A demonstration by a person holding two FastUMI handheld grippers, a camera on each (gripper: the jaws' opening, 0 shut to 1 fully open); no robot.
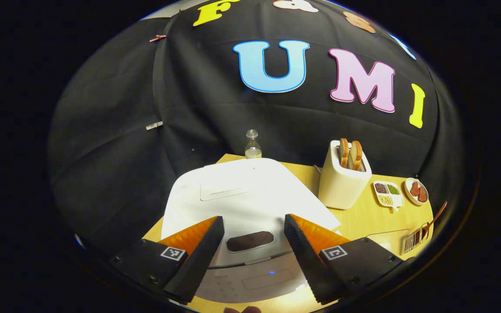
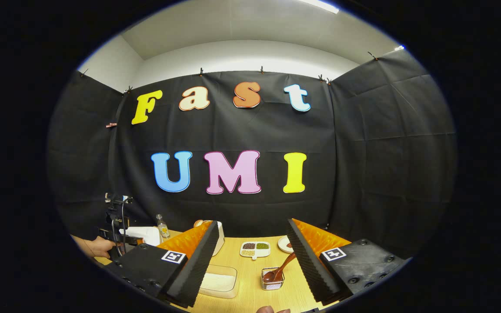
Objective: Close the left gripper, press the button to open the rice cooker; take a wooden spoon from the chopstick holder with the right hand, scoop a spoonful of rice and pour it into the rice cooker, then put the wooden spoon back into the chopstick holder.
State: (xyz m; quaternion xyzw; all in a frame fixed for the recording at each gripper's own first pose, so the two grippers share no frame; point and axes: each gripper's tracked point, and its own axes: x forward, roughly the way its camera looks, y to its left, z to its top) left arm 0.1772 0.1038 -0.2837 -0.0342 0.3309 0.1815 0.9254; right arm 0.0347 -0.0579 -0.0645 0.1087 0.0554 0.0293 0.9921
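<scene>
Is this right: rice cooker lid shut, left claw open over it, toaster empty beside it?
Not quite: the toaster holds two bread slices, as the left gripper view shows. The rice cooker lid is shut, with the left claw open over it.

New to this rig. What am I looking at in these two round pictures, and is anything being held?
No robot arm here: a person holds a pair of hand-held tongs in each hand, and a fisheye camera rides on each, looking forward along its two fingers.

The left gripper view looks down past the left tongs, which are open above the white rice cooker, its lid closed. Behind it stand a small bottle and a toaster with bread in it.

The right gripper view looks across the wooden table past the right tongs, also open. Ahead are a clear box of rice, a wooden spoon standing in its small holder, and a divided dish of beans.

Neither pair of tongs holds anything.
</scene>
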